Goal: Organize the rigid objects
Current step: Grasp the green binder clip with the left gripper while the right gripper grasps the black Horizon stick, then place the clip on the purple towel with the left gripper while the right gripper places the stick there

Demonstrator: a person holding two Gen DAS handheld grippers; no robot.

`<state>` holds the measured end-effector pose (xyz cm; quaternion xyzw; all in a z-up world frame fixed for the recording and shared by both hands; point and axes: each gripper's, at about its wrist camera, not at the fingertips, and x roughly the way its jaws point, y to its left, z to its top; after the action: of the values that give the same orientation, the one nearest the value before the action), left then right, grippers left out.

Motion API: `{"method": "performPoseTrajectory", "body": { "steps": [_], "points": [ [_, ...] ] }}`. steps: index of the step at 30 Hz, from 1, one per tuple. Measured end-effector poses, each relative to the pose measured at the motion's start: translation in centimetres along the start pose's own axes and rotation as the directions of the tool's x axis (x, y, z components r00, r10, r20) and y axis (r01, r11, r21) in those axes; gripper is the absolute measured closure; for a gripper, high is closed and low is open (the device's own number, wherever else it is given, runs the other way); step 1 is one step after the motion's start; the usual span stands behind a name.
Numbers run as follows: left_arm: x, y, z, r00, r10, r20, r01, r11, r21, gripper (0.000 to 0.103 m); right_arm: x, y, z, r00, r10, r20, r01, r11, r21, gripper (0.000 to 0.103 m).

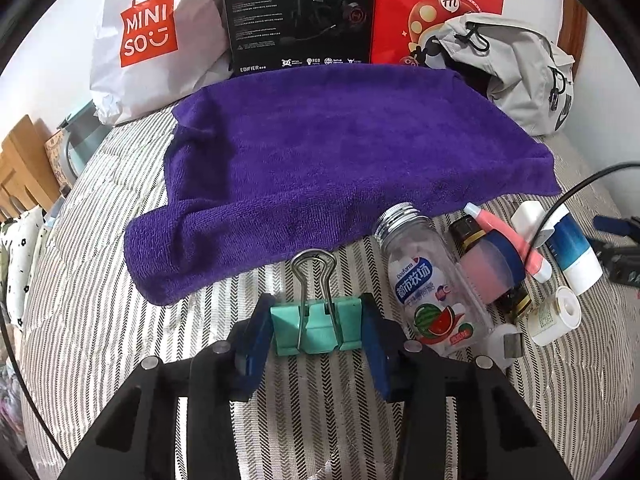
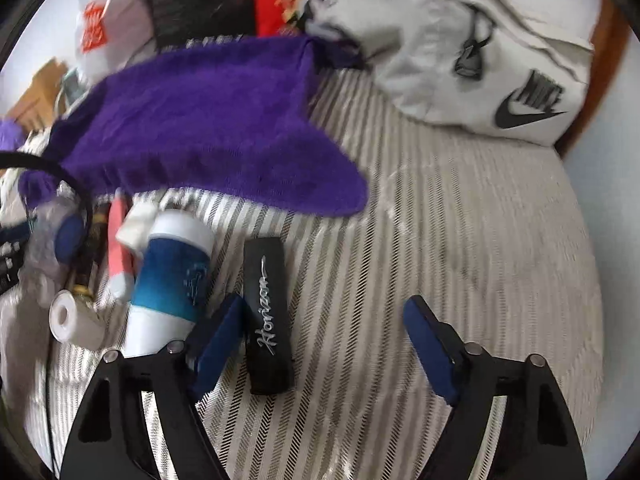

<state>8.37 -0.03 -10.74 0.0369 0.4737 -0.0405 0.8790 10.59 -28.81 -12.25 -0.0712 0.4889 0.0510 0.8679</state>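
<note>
A teal binder clip (image 1: pixel 316 326) with steel wire handles is clamped between the blue pads of my left gripper (image 1: pixel 316 328), above the striped bedding just in front of the purple towel (image 1: pixel 340 160). To its right lie a clear bottle with a watermelon label (image 1: pixel 430 280), a pink jar (image 1: pixel 488 266), a pink tube (image 1: pixel 506 240) and a blue-and-white bottle (image 1: pixel 572 248). My right gripper (image 2: pixel 326 316) is open over the bedding. A black case marked "Horizon" (image 2: pixel 267 316) lies just inside its left finger (image 2: pixel 216 340), next to the blue-and-white bottle (image 2: pixel 172 284).
A white Miniso bag (image 1: pixel 148 36), a black box (image 1: pixel 300 16) and a red box (image 1: pixel 432 4) stand behind the towel. A grey Nike bag (image 2: pixel 480 60) lies at the back right. A black cable (image 1: pixel 580 188) crosses the pile. Small white containers (image 1: pixel 554 316) lie nearby.
</note>
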Motion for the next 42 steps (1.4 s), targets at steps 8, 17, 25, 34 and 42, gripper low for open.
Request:
{"method": "performPoseTrajectory", "body": {
  "steps": [8,17,25,34,42],
  "points": [
    [0.0,-0.1,0.1,1.000,0.007,0.003,-0.007,1.000,-0.007,0.062,-0.2,0.1,-0.3,0.996,0.078,0.033,-0.077,0.996,-0.032,0.049],
    [-0.1,0.0,-0.1,1.000,0.000,0.022,0.000,1.000,-0.006,0.062,0.1,-0.5,-0.4,0.997,0.077,0.006,-0.077,0.997,-0.013,0.074],
    [-0.3,0.0,-0.5,0.999,-0.010,0.045,0.009,1.000,0.019,0.063,-0.3,0.2,-0.6,0.998,0.050,-0.034,-0.051,0.998,-0.030,0.083],
    [-0.8,0.8,-0.9,0.997,-0.066,0.026,0.066,0.998,0.018,0.063,-1.7,-0.4,-1.7,0.993,0.099,-0.059,-0.097,0.994,0.043,0.082],
    [-2.4,2.9,-1.9,0.994,-0.109,0.026,0.109,0.993,-0.038,0.064,-3.6,0.3,-1.9,0.990,0.133,-0.043,-0.130,0.990,0.063,0.082]
  ]
}}
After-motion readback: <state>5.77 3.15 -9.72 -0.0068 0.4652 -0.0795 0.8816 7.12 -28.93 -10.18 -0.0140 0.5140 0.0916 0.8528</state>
